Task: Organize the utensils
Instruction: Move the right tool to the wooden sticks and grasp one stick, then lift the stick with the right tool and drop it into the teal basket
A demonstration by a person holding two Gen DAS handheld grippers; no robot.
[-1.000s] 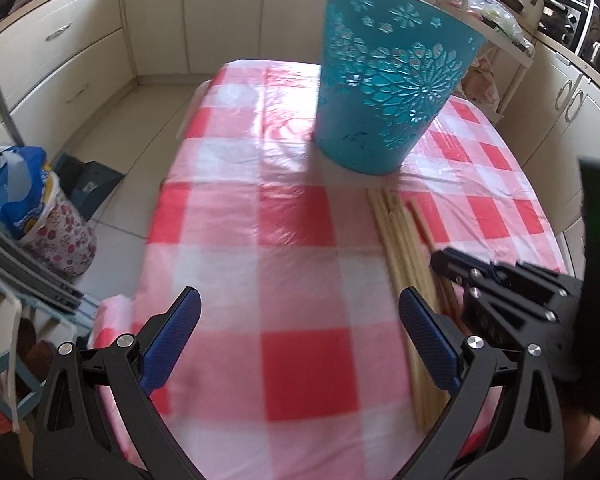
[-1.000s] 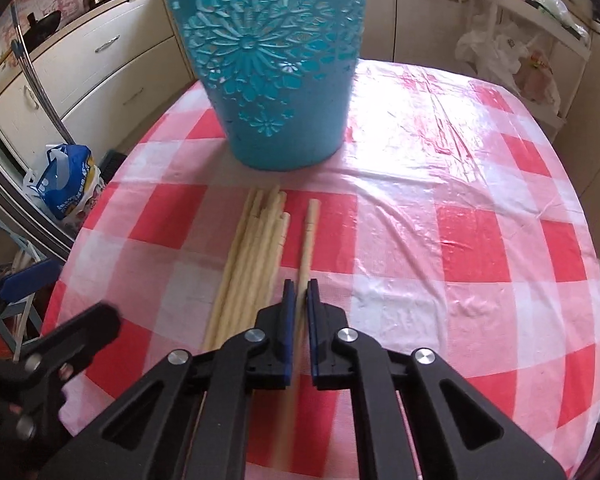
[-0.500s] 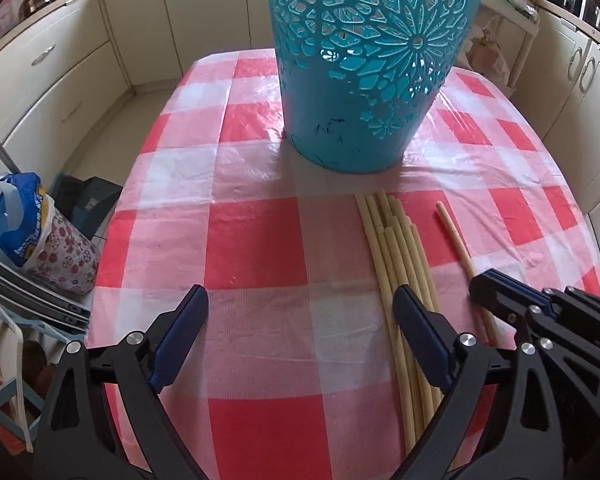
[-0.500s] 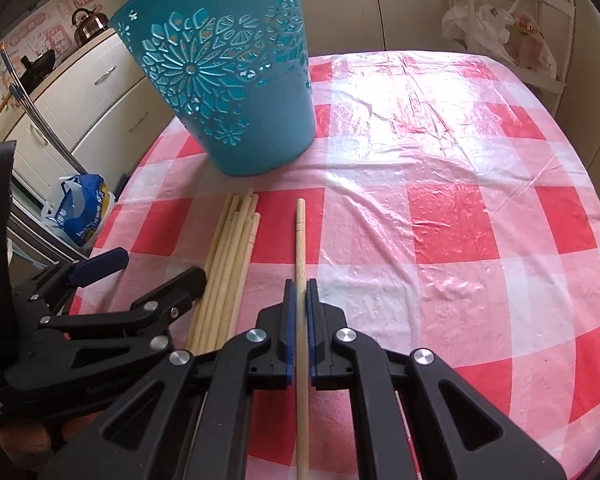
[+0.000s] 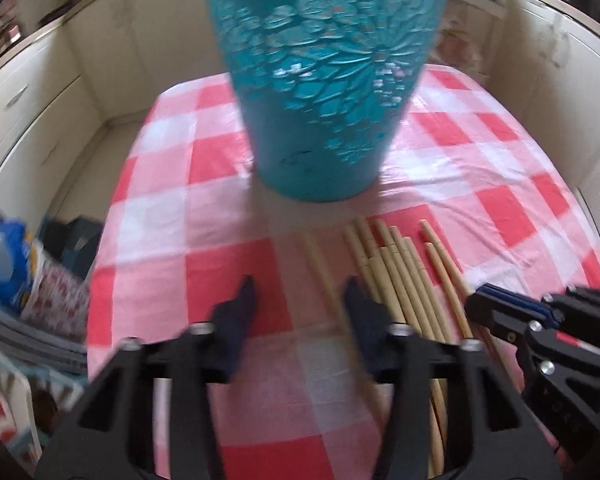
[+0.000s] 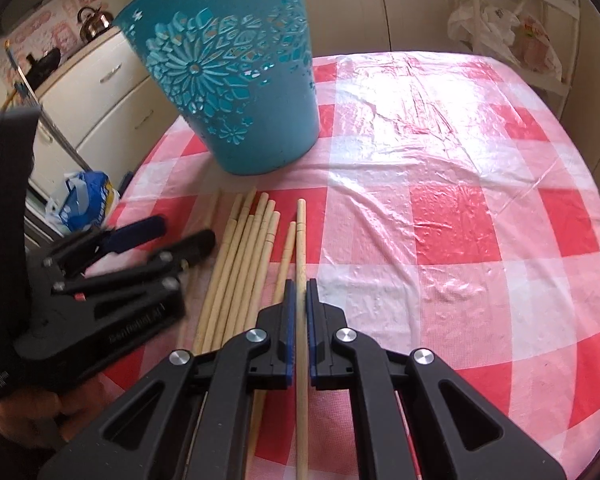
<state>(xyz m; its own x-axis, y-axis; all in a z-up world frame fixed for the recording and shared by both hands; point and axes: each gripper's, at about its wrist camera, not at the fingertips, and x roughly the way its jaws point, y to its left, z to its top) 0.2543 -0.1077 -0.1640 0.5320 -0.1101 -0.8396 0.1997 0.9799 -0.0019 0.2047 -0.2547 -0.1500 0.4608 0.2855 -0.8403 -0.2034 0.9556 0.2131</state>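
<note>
left wrist view blurs the left tool (image 5: 300, 300) astride one stick (image 5: 320, 264).

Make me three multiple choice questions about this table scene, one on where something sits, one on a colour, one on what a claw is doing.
1. Where do the loose wooden sticks lie?
A. inside the basket
B. on the tablecloth in front of the basket
C. on the floor

2. What colour is the basket?
A. teal
B. yellow
C. black

3. What is the right claw doing?
A. gaping over the basket
B. gripping the tablecloth
C. closed on a single stick

Answers:
1 B, the sticks rest flat on the checked tablecloth near the basket's base.
2 A, its flower-cut wall is teal.
3 C, both pads press one stick apart from the bundle.
</note>
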